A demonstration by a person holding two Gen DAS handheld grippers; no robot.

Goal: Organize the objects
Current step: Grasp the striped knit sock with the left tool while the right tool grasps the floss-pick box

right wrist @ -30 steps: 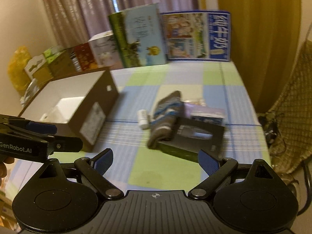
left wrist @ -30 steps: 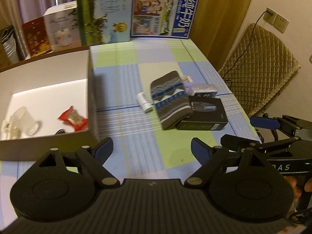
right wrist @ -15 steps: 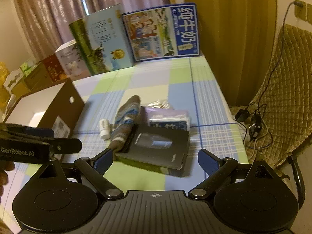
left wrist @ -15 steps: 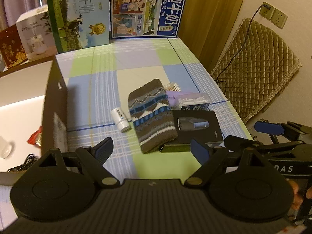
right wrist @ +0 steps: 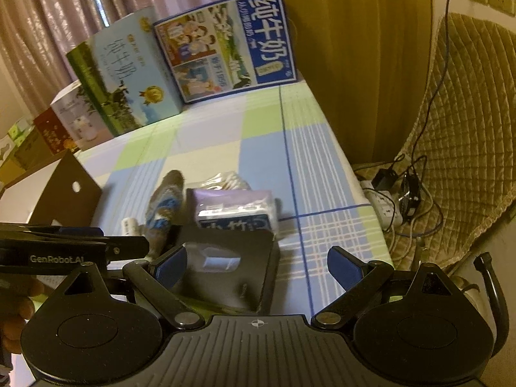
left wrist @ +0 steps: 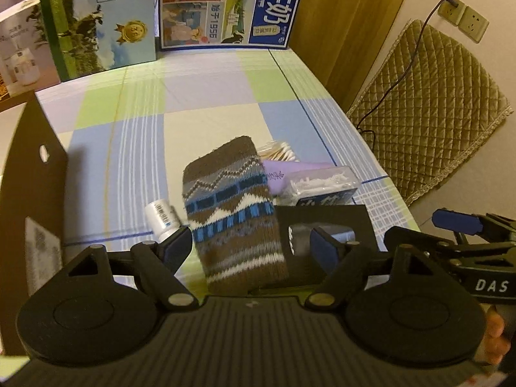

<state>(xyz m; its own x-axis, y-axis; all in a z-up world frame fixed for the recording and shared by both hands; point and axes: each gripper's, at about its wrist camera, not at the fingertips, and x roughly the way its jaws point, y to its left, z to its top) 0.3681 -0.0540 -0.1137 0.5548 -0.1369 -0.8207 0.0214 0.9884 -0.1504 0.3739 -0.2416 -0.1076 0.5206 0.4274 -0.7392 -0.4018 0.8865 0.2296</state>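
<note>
A brown and blue knitted sock (left wrist: 233, 213) lies on the checked tablecloth, partly over a black box (left wrist: 325, 225). My left gripper (left wrist: 251, 250) is open, its fingers on either side of the sock's near end. A small white bottle (left wrist: 161, 217) lies left of the sock. A clear box of white picks (left wrist: 322, 185), a purple pack (left wrist: 279, 174) and cotton swabs (left wrist: 279, 151) lie behind. My right gripper (right wrist: 258, 266) is open, low over the black box (right wrist: 225, 267), with the left finger over the box top.
An open cardboard box (left wrist: 35, 193) stands at the left. Milk cartons (left wrist: 225, 6) and other boxes line the table's far edge. The table's right edge (right wrist: 361, 193) drops to a quilted chair (right wrist: 461, 129) with cables and a power strip.
Both grippers have moved forward and down toward the pile. The left fingers now straddle the sock and the right gripper has closed in on the black box.
</note>
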